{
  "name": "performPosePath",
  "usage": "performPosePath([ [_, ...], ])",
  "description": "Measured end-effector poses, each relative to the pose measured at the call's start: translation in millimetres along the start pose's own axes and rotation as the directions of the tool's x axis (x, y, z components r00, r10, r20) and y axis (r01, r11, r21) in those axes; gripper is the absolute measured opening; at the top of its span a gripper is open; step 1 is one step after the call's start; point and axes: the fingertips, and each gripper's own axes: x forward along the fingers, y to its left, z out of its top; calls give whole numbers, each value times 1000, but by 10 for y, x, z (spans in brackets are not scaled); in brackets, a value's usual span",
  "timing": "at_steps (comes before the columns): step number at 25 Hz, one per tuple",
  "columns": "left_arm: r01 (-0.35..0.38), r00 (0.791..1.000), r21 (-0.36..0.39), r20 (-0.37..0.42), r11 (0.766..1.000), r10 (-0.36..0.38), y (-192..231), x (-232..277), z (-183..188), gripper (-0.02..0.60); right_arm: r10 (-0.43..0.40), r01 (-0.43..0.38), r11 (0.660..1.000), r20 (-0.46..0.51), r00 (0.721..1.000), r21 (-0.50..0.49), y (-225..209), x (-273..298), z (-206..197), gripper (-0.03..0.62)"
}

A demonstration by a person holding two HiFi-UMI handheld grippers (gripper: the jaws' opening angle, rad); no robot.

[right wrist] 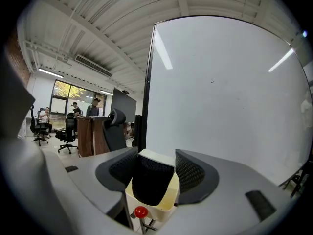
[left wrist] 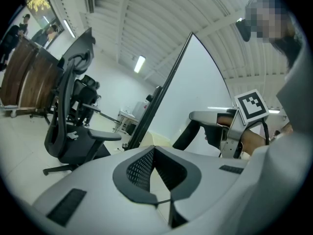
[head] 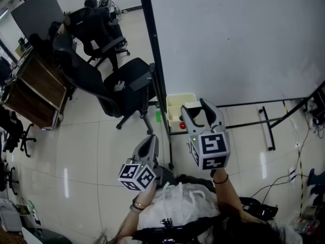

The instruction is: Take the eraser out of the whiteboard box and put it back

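In the right gripper view the eraser, white-backed with black felt, stands upright between my right gripper's mesh pads, which press it on both sides. Its lower end is inside the cream whiteboard box. The head view shows that right gripper over the box, which hangs at the whiteboard's lower left corner. My left gripper hangs lower and to the left, away from the box. Its jaws meet at the tips with nothing between them.
A red knob sits just under the box on the black stand post. Black office chairs and a wooden desk stand to the left. The stand's foot and floor cables lie to the right. People stand far off.
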Motion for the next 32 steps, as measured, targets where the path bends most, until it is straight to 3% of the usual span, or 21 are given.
performPosePath([
  [15,-28,999,-6,17,1000,29,77,-27,49,-15,-15,15,1000,-6,1000,-5,-38,184,-108,268],
  [24,-36,999,-9,16,999,36,86,-12,41,-15,-13,7,999,-141,990,-45,50,537,-741,281],
  [29,-35,999,-8,9,999,35,73,10,25,-15,0,3,1000,-128,992,26,49,529,-809,290],
  [32,-34,999,-9,6,999,34,66,26,17,-15,-9,13,998,-69,998,57,-37,446,-682,289],
])
